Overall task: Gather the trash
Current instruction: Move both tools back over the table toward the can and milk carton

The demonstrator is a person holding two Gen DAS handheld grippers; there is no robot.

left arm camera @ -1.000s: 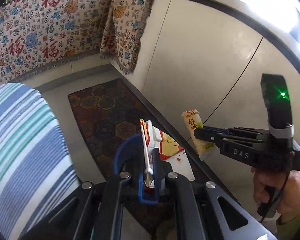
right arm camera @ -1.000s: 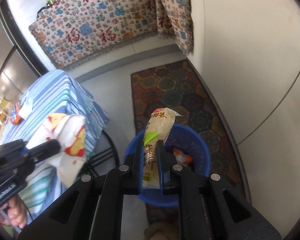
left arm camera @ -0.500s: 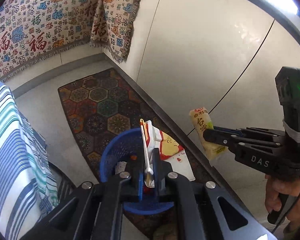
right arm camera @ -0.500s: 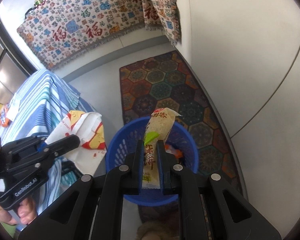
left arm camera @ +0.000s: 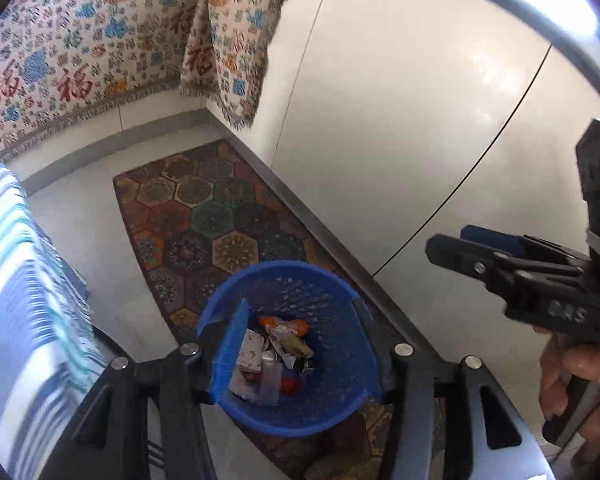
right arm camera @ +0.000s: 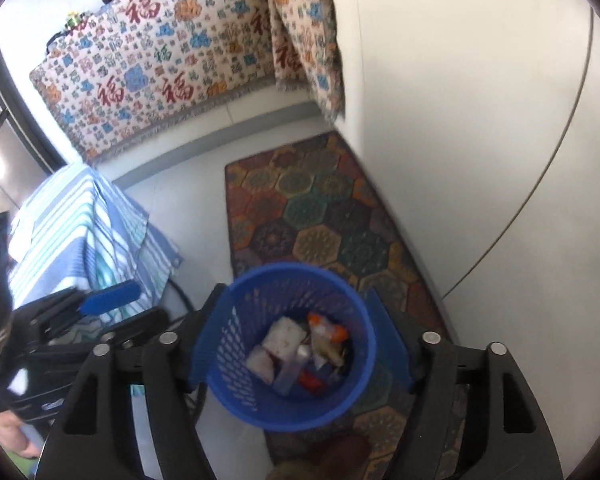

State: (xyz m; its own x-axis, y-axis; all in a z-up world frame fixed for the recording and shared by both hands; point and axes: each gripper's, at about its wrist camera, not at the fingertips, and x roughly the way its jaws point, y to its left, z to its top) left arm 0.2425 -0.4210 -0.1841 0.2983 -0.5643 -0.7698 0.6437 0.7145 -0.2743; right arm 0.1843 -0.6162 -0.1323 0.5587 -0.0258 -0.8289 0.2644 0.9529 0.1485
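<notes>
Left wrist view: looks straight down into a blue perforated basket [left arm camera: 332,392] standing on a patterned hexagon rug [left arm camera: 220,216] beside a white cabinet front [left arm camera: 400,120]. Inside the basket, a heap of trash [left arm camera: 276,356]: a crumpled orange-and-white wrapper on top, a white printed packet at the left, a small pale bottle-like piece, something red near the bottom. All of it down at the basket floor, well below the rim. Left claw [left arm camera: 300,344] spread wide, fingers framing the basket on either side, nothing between them. Right claw [left arm camera: 452,246] at the right edge, seen from the side, blue pad showing behind the black finger, also parted and empty, gripped by a bare hand [left arm camera: 576,376] below.

Right wrist view: same basket [right arm camera: 240,360] from nearly above, trash [right arm camera: 300,352] as a jumble of white packets, an orange-tipped wrapper and a red scrap. Right claw [right arm camera: 300,320] wide apart around the basket. Left claw [right arm camera: 128,304] at the lower left, parted, blue pad visible, in front of a striped blue cloth [right arm camera: 80,232]. Fringed printed cloth [right arm camera: 160,60] hanging along the far wall.
</notes>
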